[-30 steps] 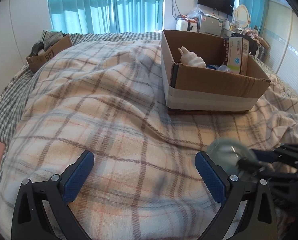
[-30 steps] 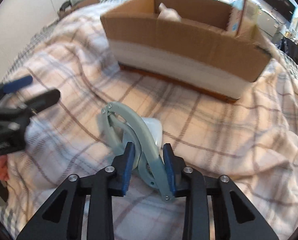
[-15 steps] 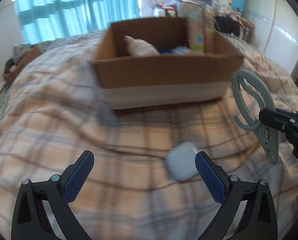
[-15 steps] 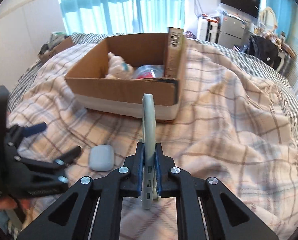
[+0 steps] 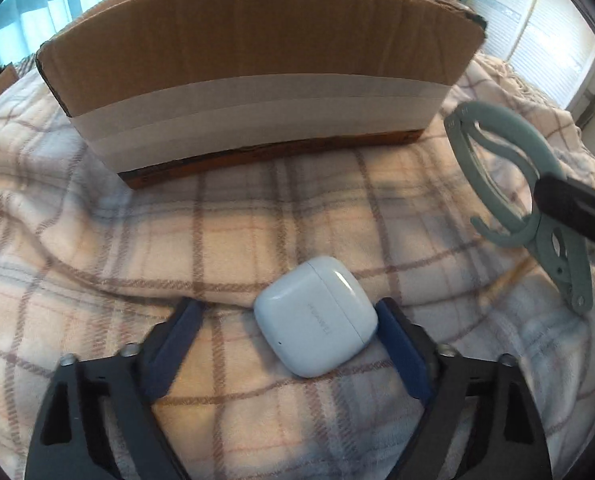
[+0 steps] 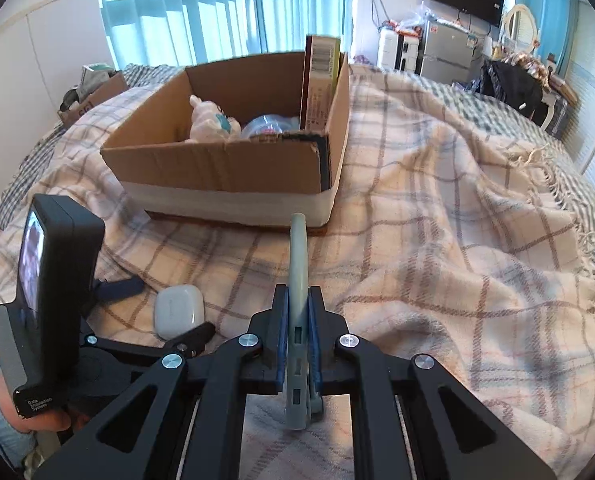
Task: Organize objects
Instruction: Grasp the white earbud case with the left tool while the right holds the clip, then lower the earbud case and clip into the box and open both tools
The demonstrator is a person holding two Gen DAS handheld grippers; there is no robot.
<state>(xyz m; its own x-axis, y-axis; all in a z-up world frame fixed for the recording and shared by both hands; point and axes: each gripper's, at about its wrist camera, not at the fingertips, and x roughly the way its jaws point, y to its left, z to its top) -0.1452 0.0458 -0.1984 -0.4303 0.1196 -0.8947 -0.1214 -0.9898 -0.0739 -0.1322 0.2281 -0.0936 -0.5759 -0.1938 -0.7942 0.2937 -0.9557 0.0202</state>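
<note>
Two grippers: both were in view, each over the plaid blanket (image 6: 437, 240) on the bed.
Left fingers: the blue pads (image 5: 401, 344) stood apart and were closing, with the earbud case between them; the right-hand pad was at the case's edge, the other pad well clear of it.
Left gripper (image 5: 285, 340): tilted down at the blanket, nothing clamped yet.
Earbud case (image 5: 317, 328): white, rounded, lid closed, lying flat on the blanket in front of the cardboard box.
Right fingers: pads (image 6: 282, 336) pressed tight on both flat sides of the clip's handle.
Right gripper (image 6: 297, 340): closed fully on the clip, holding it above the blanket.
Plastic clip (image 6: 298, 280): pale grey-green, large, seen edge-on from its own gripper; its curved jaws pointed toward the box.
Cardboard box (image 6: 217, 168): open-topped, white band round its base, resting on the blanket beyond both grippers.
Box contents: a white plush toy (image 6: 207, 120), an upright carton (image 6: 321, 80) in the corner, and a clear item too hidden to name.
</note>
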